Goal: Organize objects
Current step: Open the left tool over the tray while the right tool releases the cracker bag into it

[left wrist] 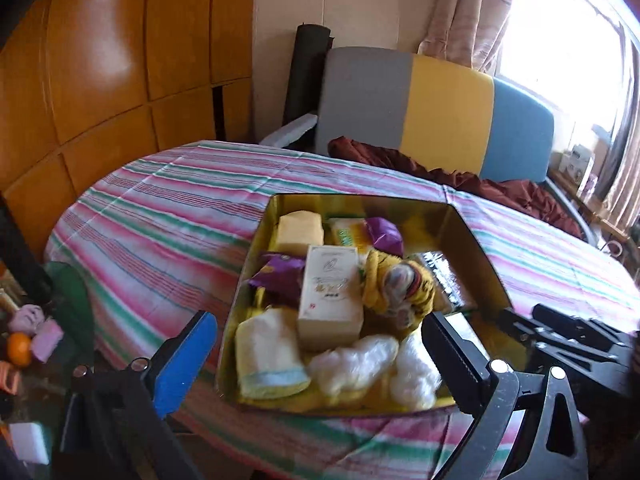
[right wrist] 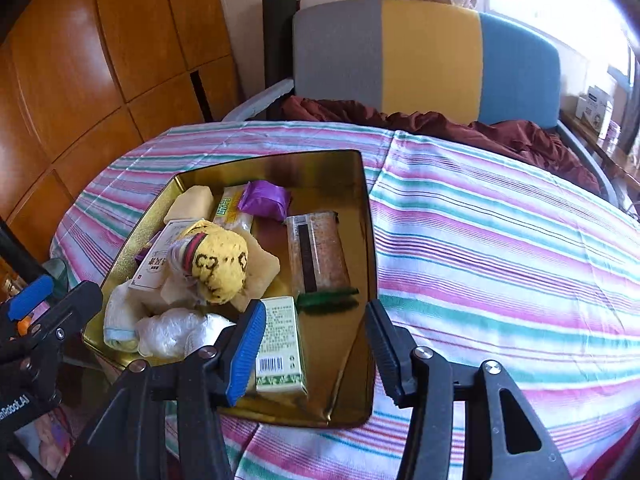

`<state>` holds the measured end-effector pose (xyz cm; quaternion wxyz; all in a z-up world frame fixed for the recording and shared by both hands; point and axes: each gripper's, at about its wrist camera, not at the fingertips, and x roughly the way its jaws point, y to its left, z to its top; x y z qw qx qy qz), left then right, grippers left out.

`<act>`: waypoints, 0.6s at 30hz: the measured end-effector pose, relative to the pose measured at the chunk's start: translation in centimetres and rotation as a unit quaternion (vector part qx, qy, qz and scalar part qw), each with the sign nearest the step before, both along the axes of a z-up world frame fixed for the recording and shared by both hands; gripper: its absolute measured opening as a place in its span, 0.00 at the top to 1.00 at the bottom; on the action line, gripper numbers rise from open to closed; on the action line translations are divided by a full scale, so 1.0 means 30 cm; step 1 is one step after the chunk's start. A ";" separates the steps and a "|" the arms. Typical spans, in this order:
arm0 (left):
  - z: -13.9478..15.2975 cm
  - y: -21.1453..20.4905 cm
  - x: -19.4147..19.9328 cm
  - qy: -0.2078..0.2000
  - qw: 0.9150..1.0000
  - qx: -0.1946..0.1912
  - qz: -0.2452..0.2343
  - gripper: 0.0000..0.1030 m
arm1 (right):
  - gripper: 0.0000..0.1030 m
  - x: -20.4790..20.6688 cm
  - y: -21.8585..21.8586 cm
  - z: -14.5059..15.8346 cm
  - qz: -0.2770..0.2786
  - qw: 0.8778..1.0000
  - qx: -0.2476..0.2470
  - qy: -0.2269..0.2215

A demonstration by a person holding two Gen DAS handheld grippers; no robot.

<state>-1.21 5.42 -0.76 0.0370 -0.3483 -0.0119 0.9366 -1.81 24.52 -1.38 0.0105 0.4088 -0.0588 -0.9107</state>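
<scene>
Left wrist view, your left gripper (left wrist: 320, 356) spread wide and released over the gold tin's (left wrist: 256, 240) near edge, beige box (left wrist: 330, 292) amid towels inside, right wrist view, your right gripper (right wrist: 316, 340) released, green-labelled box (right wrist: 280, 344) lying just beside its left finger in the tin's near corner, striped tablecloth (right wrist: 500, 240) underneath.

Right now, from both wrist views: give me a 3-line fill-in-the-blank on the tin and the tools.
1. The gold metal tin sits on a ____ tablecloth.
2. The purple foil packet lies ____ the tin.
3. Both the left tool and the right tool have jaws that are ____ and hold nothing.

Missing words: striped; inside; open
</scene>
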 end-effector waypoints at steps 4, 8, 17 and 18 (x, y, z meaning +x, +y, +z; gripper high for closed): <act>-0.012 0.000 0.024 -0.004 1.000 -0.019 0.011 0.00 | 0.33 0.021 0.017 0.002 -0.019 1.000 -0.013 0.008; -0.019 -0.007 0.035 -0.009 1.000 -0.010 0.007 0.00 | 0.31 0.033 0.021 0.011 -0.028 0.999 -0.009 0.017; 0.010 -0.015 0.070 0.025 1.000 -0.003 0.007 0.00 | 0.31 0.041 -0.016 0.016 -0.026 0.999 0.020 0.022; 0.013 -0.015 0.071 0.025 1.000 -0.002 0.007 0.00 | 0.31 0.038 -0.021 0.015 -0.026 0.999 0.022 0.022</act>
